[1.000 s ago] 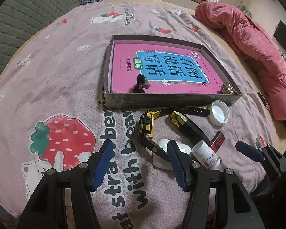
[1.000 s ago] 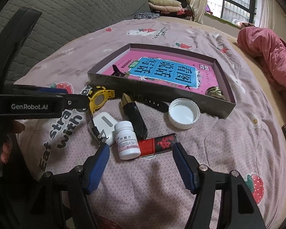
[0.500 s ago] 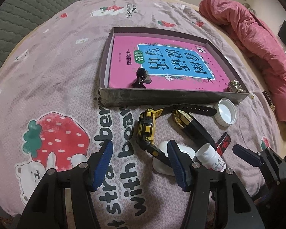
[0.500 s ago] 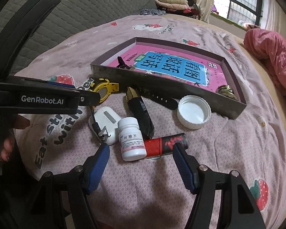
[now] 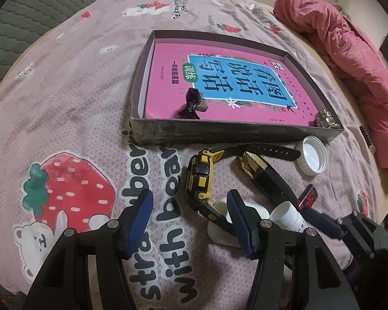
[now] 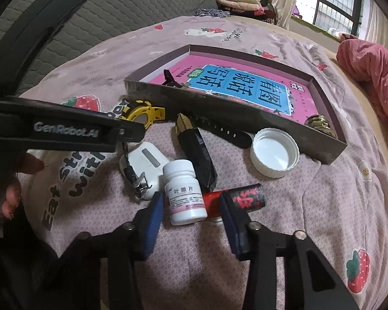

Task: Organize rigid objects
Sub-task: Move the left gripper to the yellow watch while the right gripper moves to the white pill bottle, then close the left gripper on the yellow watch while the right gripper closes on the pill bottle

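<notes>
A shallow grey box [image 5: 219,130] [image 6: 245,118] on the bed holds a pink book [image 5: 219,82], a black clip [image 5: 192,103] and a metal cap [image 5: 326,120]. In front of it lie a yellow-black watch [image 5: 199,178] [image 6: 142,113], a black-gold case [image 6: 196,149], a white lid [image 6: 274,152], a white earbud case [image 6: 144,165], a red tube [image 6: 243,199] and a white pill bottle [image 6: 185,192]. My right gripper [image 6: 191,214] is open, its pads on either side of the pill bottle's base. My left gripper [image 5: 190,219] is open and empty, just short of the watch.
The bed has a mauve strawberry-print cover [image 5: 64,118]. A pink quilt [image 5: 349,51] is bunched at the right. A grey padded headboard [image 6: 103,7] stands at the left. The left gripper's arm [image 6: 64,131] crosses the right wrist view.
Both grippers have moved forward and down toward the objects. The right gripper's pads have narrowed and now flank the pill bottle. No object has moved.
</notes>
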Demonstrator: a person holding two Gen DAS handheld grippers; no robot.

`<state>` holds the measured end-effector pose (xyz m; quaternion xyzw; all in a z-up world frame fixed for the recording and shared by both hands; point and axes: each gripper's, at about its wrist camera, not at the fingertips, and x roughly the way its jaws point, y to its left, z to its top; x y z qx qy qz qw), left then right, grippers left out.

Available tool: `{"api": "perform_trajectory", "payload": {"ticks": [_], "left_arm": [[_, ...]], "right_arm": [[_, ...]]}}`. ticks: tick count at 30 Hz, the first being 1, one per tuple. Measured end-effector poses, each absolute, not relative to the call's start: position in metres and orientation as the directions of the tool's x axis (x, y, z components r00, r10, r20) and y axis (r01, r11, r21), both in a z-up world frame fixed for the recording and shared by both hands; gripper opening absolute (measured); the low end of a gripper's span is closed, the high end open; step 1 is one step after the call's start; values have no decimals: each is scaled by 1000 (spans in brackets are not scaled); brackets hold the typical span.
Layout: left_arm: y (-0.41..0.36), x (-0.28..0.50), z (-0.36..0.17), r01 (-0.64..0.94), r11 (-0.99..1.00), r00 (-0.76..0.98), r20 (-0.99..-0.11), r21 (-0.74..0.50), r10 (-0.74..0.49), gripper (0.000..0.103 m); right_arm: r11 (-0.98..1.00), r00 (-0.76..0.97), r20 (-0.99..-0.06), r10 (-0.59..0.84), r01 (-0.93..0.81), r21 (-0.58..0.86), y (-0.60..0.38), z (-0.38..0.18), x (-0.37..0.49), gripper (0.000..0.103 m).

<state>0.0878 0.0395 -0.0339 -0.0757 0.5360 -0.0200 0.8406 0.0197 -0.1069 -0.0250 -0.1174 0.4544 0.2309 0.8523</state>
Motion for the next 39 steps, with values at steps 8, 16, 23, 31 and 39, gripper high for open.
{"api": "perform_trajectory", "payload": {"ticks": [8, 16, 23, 31, 39], "left_arm": [[39, 97, -38, -61, 987, 425, -898, -149, -109, 61], [31, 107, -46, -54, 993, 416, -906, -109, -77, 61], [29, 110, -49, -55, 995, 428, -902, -84, -53, 46], [32, 106, -47, -55, 992, 440, -895, -113, -77, 28], [41, 95, -42, -62, 980, 456, -879, -189, -140, 21]], "right_arm": [[862, 459, -822, 336, -502, 72, -114, -24, 17, 31], [873, 462, -811, 359, -474, 116, -126, -19, 19, 31], [879, 470, -800, 373, -454, 143, -133, -14, 19, 30], [888, 476, -796, 373, -433, 157, -138, -12, 20, 30], [903, 494, -793, 357, -400, 157, -146, -8, 21, 29]]}}
